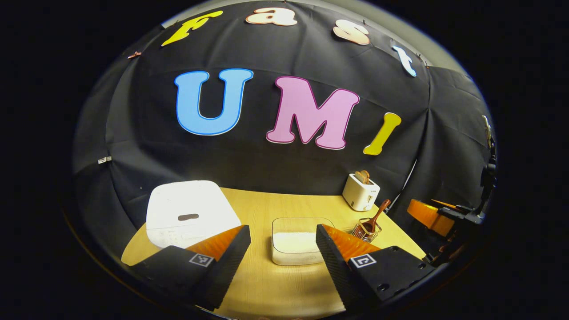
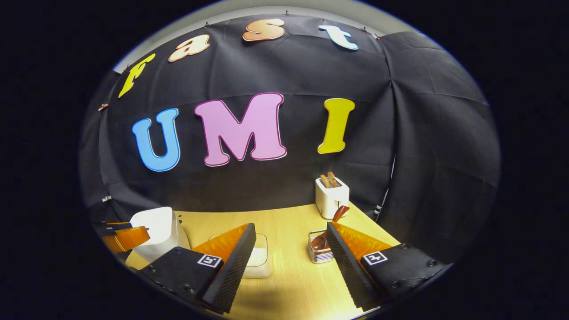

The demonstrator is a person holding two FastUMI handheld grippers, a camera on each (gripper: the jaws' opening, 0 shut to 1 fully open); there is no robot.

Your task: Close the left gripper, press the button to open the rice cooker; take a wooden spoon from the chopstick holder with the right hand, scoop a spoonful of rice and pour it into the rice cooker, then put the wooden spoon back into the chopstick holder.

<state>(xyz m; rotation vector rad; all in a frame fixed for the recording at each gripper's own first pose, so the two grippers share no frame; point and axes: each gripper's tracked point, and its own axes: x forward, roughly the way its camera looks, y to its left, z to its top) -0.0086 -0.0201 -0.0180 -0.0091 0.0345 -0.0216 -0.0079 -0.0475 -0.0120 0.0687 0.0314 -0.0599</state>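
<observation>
At ten o'clock from your left gripper [image 1: 283, 249], near on the bench [image 1: 266, 284], sits the rice cooker [image 1: 189, 213], lid down, button facing you; jaws stand wide apart, holding nothing; close them first, then press. Right gripper [image 2: 291, 262] also agape and empty; the wooden spoon [image 2: 326, 233] leans upright in the chopstick holder [image 2: 318, 251] at one o'clock, just beyond its right finger.
</observation>
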